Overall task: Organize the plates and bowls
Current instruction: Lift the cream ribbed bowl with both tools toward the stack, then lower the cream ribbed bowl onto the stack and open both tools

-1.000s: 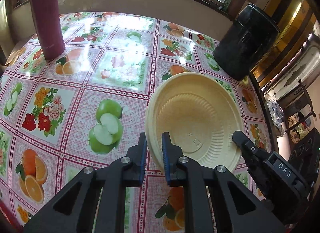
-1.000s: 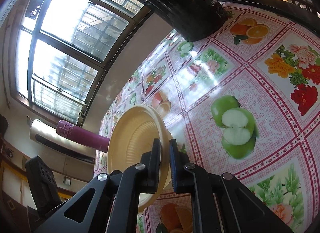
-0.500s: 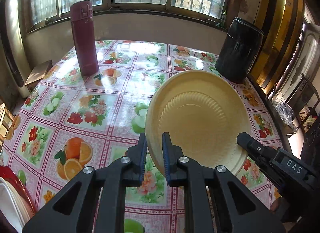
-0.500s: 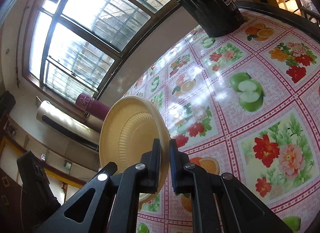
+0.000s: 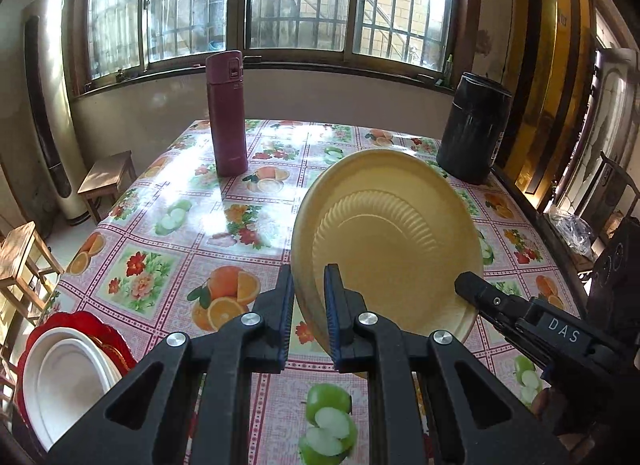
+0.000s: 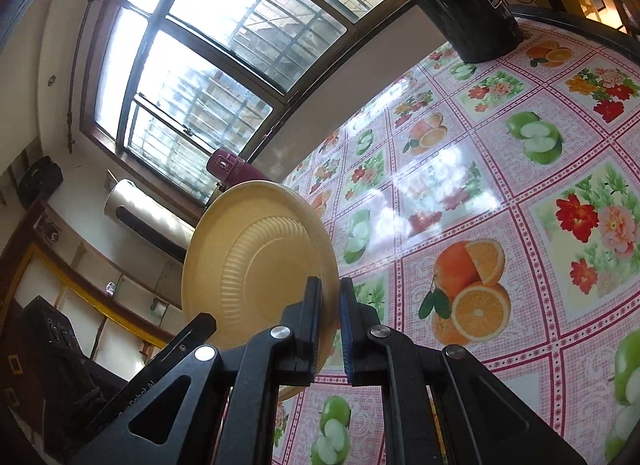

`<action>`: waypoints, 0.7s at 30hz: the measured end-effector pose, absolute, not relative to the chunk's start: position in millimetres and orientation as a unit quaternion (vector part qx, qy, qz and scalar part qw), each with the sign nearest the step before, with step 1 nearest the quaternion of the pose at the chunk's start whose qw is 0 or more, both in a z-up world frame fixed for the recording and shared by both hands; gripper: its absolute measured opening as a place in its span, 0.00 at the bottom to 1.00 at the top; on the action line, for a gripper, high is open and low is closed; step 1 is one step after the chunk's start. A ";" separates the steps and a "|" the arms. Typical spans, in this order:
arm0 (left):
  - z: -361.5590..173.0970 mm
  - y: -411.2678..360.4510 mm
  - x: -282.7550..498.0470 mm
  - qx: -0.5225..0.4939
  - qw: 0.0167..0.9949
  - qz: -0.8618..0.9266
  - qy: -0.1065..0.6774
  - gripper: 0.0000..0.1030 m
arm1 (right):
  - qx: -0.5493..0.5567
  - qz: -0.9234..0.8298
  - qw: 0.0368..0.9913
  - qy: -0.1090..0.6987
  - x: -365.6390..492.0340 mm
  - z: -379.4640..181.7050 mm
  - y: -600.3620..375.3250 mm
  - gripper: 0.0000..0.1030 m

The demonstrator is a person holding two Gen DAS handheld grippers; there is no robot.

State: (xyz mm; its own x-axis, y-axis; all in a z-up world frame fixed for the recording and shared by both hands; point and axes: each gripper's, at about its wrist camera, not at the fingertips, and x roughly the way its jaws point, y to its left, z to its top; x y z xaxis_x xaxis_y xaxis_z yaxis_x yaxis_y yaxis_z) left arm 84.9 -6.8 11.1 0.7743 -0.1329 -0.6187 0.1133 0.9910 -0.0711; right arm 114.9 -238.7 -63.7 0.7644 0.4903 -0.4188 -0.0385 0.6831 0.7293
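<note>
A yellow ribbed plate [image 5: 394,241] hangs tilted above the fruit-print tablecloth, held at two sides. My left gripper [image 5: 308,305] is shut on its near left rim. My right gripper [image 5: 464,285] grips the plate's right rim in the left wrist view. In the right wrist view the same yellow plate [image 6: 256,261] stands nearly edge-on, with my right gripper [image 6: 330,317] shut on its rim. At the lower left of the left wrist view, white plates [image 5: 64,377] are stacked on a red plate [image 5: 108,335] near the table's corner.
A maroon flask [image 5: 227,113] stands at the table's far left and a black cylindrical pot [image 5: 472,133] at the far right. Wooden stools [image 5: 106,177] stand left of the table. A window wall runs behind. The tablecloth [image 6: 500,201] lies bare around the plate.
Both grippers have lifted the yellow plate off the table and drawn it back toward the near edge. The white and red plate stack has come into view at lower left.
</note>
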 end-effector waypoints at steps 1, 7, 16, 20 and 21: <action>12.1 -2.7 81.0 -0.016 0.943 -0.064 0.327 0.12 | 0.370 0.157 0.863 0.306 111.9 -64.0 -235.4 0.09; 16.1 21.7 58.6 -0.018 0.947 -0.053 0.318 0.12 | 0.382 0.184 0.852 0.307 97.7 -64.6 -212.9 0.09; 20.7 67.3 28.9 -0.030 0.954 -0.021 0.298 0.12 | 0.359 0.227 0.848 0.317 83.9 -47.3 -166.0 0.09; 21.7 90.5 18.5 -0.028 0.957 0.003 0.289 0.12 | 0.338 0.246 0.847 0.327 79.6 -41.3 -134.1 0.09; 21.4 96.2 16.2 -0.028 0.957 0.009 0.287 0.12 | 0.332 0.251 0.847 0.330 78.6 -40.9 -126.0 0.09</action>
State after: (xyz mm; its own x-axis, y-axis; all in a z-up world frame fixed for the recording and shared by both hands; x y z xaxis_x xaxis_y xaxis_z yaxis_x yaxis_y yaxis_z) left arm 16.2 96.2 21.4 0.8351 0.0015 -0.5500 -0.0335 0.9983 -0.0480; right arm 78.6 -126.0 -40.9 0.6562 0.6452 -0.3913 -0.2070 0.6526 0.7289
